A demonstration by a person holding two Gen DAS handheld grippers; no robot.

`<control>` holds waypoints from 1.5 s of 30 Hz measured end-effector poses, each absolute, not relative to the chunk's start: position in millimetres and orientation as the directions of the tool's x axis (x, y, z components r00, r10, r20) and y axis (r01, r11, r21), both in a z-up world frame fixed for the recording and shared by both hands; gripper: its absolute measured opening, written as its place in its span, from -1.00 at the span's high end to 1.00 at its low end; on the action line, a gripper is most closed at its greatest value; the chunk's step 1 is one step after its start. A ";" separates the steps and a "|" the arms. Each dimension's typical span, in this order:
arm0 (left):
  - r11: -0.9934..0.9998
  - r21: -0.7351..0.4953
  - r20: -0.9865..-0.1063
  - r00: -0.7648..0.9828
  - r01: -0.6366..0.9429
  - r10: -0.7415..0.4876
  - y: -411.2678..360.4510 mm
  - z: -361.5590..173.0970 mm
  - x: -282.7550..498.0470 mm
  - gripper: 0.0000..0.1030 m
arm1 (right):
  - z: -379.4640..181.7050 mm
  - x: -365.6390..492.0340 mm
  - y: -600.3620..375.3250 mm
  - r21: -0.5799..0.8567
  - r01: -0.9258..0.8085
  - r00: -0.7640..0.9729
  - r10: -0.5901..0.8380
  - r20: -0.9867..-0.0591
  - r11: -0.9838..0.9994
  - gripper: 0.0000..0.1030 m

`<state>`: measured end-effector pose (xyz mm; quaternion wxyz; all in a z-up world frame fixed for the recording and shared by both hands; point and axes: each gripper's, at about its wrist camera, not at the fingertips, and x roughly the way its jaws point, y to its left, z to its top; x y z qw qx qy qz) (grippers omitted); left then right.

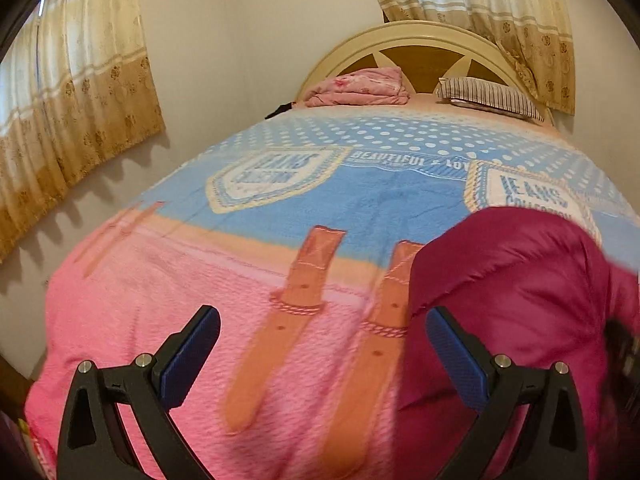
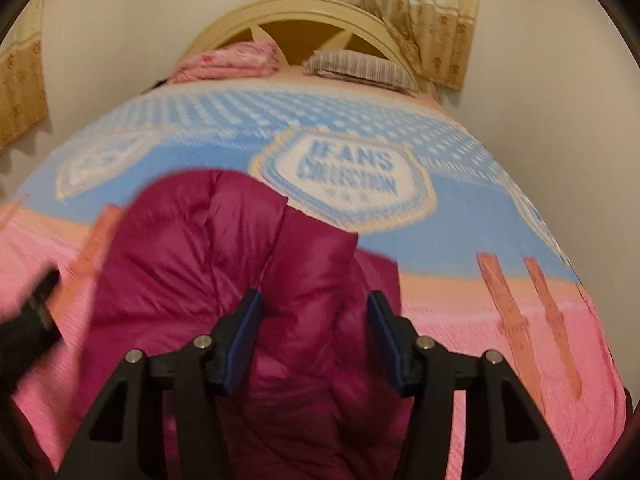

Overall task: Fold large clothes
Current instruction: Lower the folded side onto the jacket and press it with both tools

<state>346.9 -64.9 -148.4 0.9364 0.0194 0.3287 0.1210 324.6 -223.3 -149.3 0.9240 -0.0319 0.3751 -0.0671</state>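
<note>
Bedspread [image 1: 360, 200] is reading "JEANS COLLECTION" in shield badges, plus "BEAUTIFUL" and part of a word starting "LOV". Left gripper [image 1: 322, 332] is pointing down over the pink end of the bed, jaws spread wide, nothing between them. Magenta puffer jacket [image 2: 224, 264] is lying bunched on the bedspread, right of the left gripper. Right gripper [image 2: 315, 312] is angling down over the jacket, jaws about half apart, pads not pressing the fabric. Folded pink blanket [image 1: 360, 86] and striped pillow [image 1: 488, 94] are sitting by the headboard [image 1: 420, 38].

L gripper [image 1: 323, 332] fingers spread wide over pink/blue blanket [image 1: 168, 300], magenta jacket [image 1: 520, 288] at right
</note>
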 end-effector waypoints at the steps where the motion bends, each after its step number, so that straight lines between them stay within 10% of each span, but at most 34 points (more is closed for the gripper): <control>1: 0.972 0.120 -0.612 0.756 -0.202 0.232 -73.2 -150.9 349.6 -0.99 | -156.9 319.9 -230.8 -0.102 0.116 0.700 -0.154 -0.697 0.988 -0.09; 13: 0.934 0.342 -0.578 0.760 -0.106 0.298 -148.2 -192.2 361.0 -0.99 | -194.6 295.0 -264.7 -0.049 0.216 0.706 -0.191 -0.682 0.975 -0.10; 45: 0.931 0.353 -0.619 0.722 -0.096 0.310 -155.4 -219.1 376.0 -0.99 | -223.1 304.2 -280.0 0.005 0.218 0.693 -0.151 -0.705 0.976 -0.27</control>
